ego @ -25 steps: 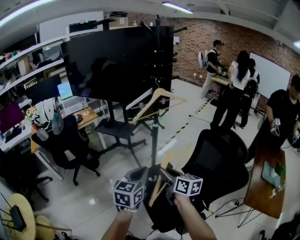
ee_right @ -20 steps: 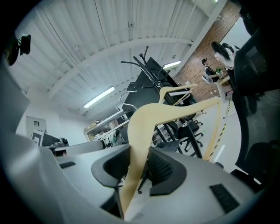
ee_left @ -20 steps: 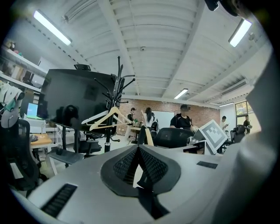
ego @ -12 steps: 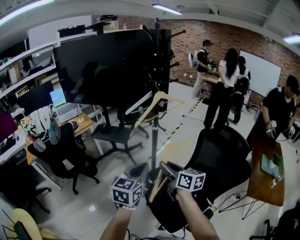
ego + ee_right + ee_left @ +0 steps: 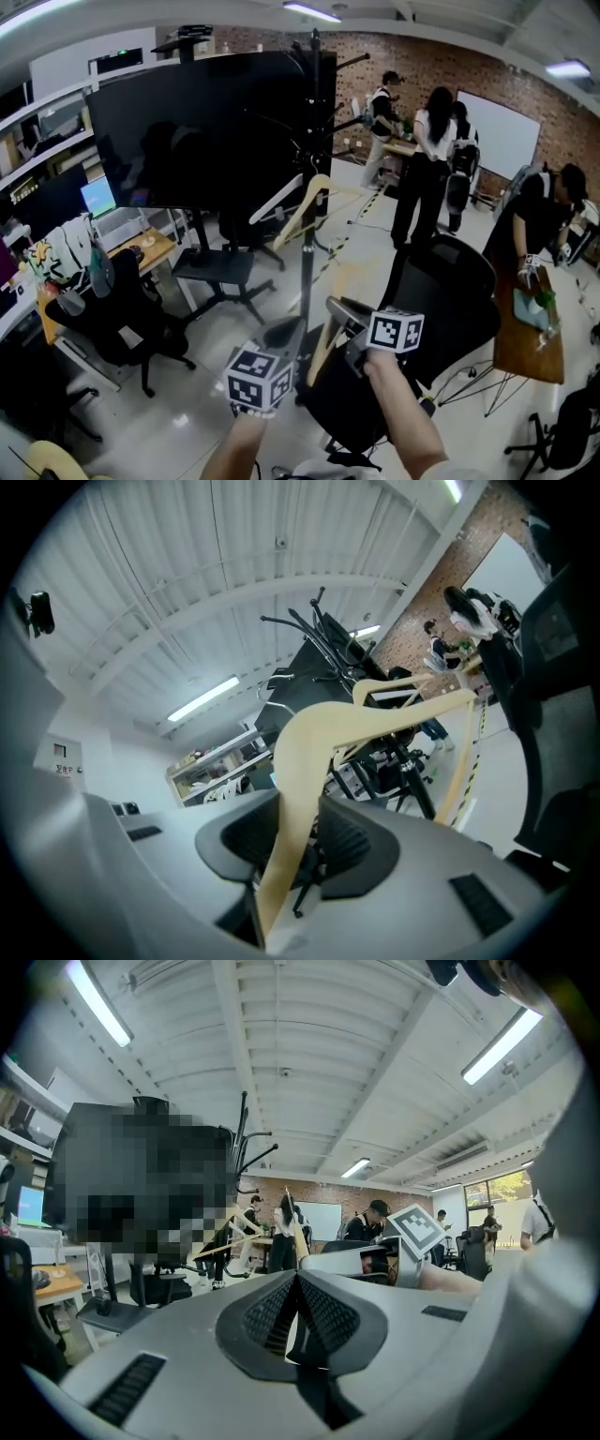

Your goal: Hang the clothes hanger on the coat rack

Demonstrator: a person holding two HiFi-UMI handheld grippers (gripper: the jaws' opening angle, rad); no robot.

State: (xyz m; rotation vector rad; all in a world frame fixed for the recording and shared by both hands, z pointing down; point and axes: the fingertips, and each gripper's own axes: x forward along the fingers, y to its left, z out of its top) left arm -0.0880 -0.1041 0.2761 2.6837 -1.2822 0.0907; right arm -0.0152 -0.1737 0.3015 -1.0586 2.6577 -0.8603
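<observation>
Standing in the room and reading from the left: the left gripper [image 5: 298,1279] has its jaws pressed together with nothing between them. It hangs low beside its partner and looks idle. Just right of it, the wooden hanger [image 5: 324,343] slants up out of the right gripper [image 5: 298,803]. That gripper's jaws pinch one flat arm of the hanger low down, so most of it juts out ahead of the pads. The coat rack [image 5: 308,246] stands beyond, well apart from the held hanger, its black pole rising in the middle of the room. A white hanger [image 5: 278,199] and a second wooden one [image 5: 314,197] already dangle from it partway up. Bare pegs [image 5: 349,64] stick out near the top. On the right, a black office chair [image 5: 441,300] sits close under the right gripper.

As I judge it, the step in hand is carrying the hanger up and across to a free peg. The grip sits far from the hook, which I cannot pick out clearly, so the hanger may pivot in the pads. I would hold the pinch firm and lift until the hook is above a peg. The approach should come from a side clear of the two hanging pieces. Then lower the hook over the peg and only then let go. The left gripper could steady the free arm if it swings.
</observation>
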